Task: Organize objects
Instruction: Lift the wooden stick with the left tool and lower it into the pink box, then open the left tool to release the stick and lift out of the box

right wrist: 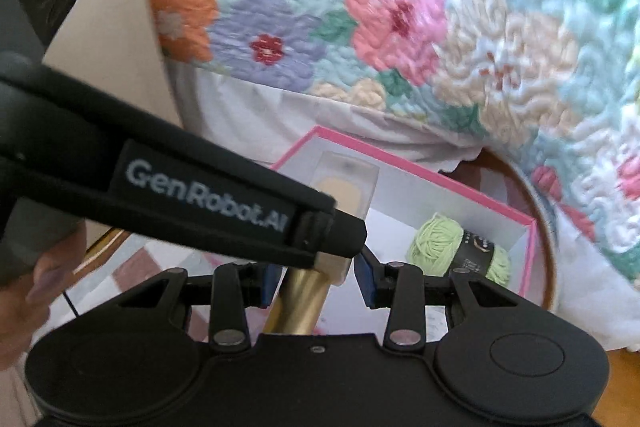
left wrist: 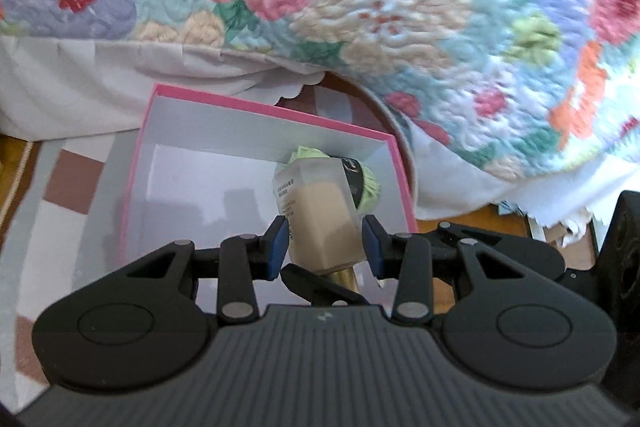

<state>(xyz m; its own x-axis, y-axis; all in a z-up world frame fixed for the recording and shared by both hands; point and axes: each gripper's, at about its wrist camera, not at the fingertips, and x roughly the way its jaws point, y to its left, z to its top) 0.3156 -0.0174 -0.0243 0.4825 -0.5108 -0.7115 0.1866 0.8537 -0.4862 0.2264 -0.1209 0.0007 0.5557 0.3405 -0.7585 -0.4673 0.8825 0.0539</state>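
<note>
A beige foundation bottle [left wrist: 320,215] with a gold cap [left wrist: 346,277] sits between my left gripper's [left wrist: 326,247] blue pads, tilted over the pink box [left wrist: 140,163]. There is a small gap at each pad, so the grip is unclear. In the right wrist view the same bottle [right wrist: 346,187] and gold cap [right wrist: 300,303] lie between my right gripper's [right wrist: 318,279] spread pads, with the left gripper [right wrist: 208,199] crossing in front. A light green yarn ball [right wrist: 460,247] lies in the box's far right corner, also seen in the left wrist view [left wrist: 368,187].
The white-lined pink box [right wrist: 528,259] rests on a checked rug [left wrist: 68,179] against a bed with a floral quilt [left wrist: 400,7]. A round wooden rim [right wrist: 548,227] stands behind the box. A cardboard panel [right wrist: 116,27] stands at the left.
</note>
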